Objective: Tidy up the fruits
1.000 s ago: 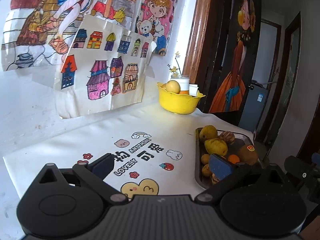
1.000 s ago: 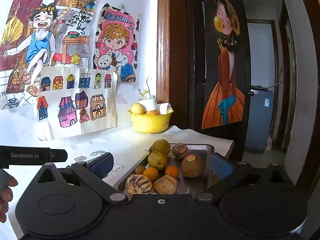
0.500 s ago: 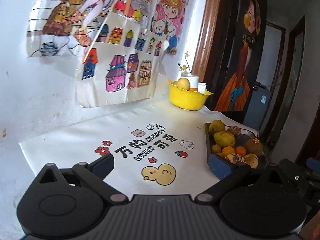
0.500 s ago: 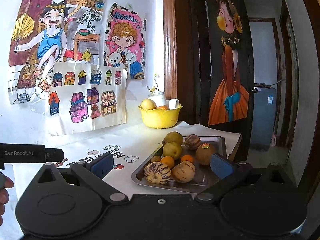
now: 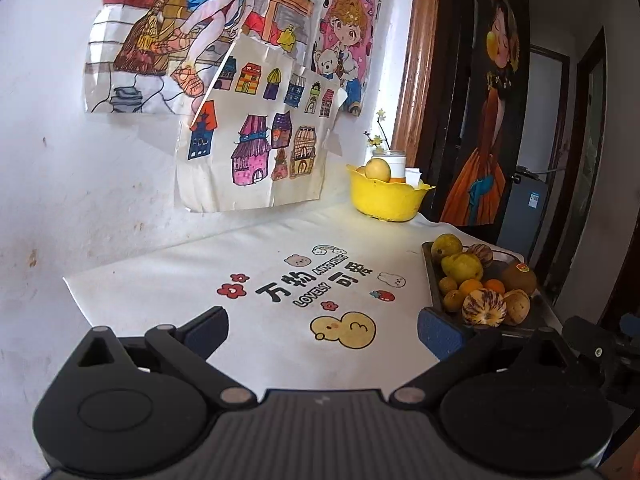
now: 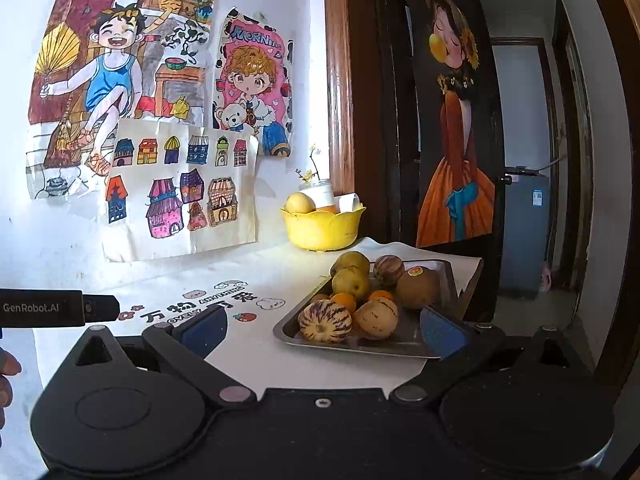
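A metal tray [image 6: 450, 276] [image 5: 430, 268] at the table's right edge holds several fruits: a striped melon [image 6: 325, 321] [image 5: 484, 307], yellow pears [image 6: 351, 283], small oranges [image 6: 344, 301] and a brown kiwi with a sticker [image 6: 418, 287] [image 5: 519, 278]. At the back stands a yellow bowl [image 5: 384, 200] [image 6: 322, 228] with a pale fruit [image 5: 377, 169] in it. My left gripper [image 5: 322, 330] is open over the printed tablecloth, left of the tray. My right gripper [image 6: 324, 326] is open just before the tray's near edge, nothing between its fingers.
A white tablecloth [image 5: 200, 280] with cartoon prints covers the table. Drawings [image 6: 180, 184] hang on the wall behind. A jar with a twig [image 6: 320, 190] stands behind the bowl. A dark door with a painted figure [image 6: 456, 140] is at the right. A hand [image 6: 6, 380] shows at left.
Both grippers have drawn back and away from the tray, so more of the tablecloth and tray shows. The left view has swung left. The fruits have not moved.
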Demonstrator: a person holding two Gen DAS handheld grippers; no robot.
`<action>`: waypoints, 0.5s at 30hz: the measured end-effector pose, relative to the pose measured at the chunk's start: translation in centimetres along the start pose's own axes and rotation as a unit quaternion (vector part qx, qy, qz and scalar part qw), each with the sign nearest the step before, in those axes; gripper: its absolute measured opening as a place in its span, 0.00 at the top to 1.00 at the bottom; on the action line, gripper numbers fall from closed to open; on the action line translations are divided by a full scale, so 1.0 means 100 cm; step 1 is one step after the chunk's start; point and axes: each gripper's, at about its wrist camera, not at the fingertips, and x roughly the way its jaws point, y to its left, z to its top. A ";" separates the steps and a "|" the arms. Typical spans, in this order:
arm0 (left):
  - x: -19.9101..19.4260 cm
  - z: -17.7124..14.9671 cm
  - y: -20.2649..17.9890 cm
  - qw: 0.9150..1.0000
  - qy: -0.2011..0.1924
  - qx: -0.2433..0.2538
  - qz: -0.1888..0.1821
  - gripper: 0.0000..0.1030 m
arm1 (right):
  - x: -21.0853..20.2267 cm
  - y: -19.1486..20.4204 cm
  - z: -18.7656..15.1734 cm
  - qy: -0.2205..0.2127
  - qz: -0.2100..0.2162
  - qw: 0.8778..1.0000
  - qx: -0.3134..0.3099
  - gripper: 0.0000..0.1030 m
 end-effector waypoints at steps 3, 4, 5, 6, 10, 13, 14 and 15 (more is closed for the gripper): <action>-0.001 -0.005 0.001 1.000 -0.002 0.000 0.000 0.00 | -0.002 0.001 -0.002 -0.004 0.001 1.000 -0.001 0.01; -0.001 -0.006 0.002 1.000 -0.002 0.001 0.000 0.00 | -0.003 0.001 -0.003 -0.005 0.002 1.000 -0.001 0.01; -0.001 -0.007 0.003 1.000 -0.003 0.001 0.000 0.00 | -0.003 0.002 -0.004 -0.006 0.002 1.000 -0.002 0.01; -0.002 -0.009 0.003 1.000 -0.003 0.000 0.001 0.00 | -0.004 0.002 -0.005 -0.008 0.003 1.000 -0.003 0.01; -0.005 -0.015 0.008 1.000 0.000 -0.004 0.000 0.00 | -0.008 0.003 -0.008 -0.018 0.007 1.000 -0.002 0.01; -0.007 -0.021 0.010 1.000 0.002 -0.004 0.006 0.00 | -0.008 0.005 -0.014 -0.014 0.012 1.000 -0.006 0.01; -0.007 -0.022 0.010 1.000 0.003 -0.004 0.007 0.00 | -0.007 0.006 -0.016 -0.012 0.013 1.000 -0.006 0.01; -0.007 -0.023 0.011 1.000 0.003 -0.004 0.007 0.00 | -0.006 0.007 -0.018 -0.009 0.016 1.000 -0.006 0.01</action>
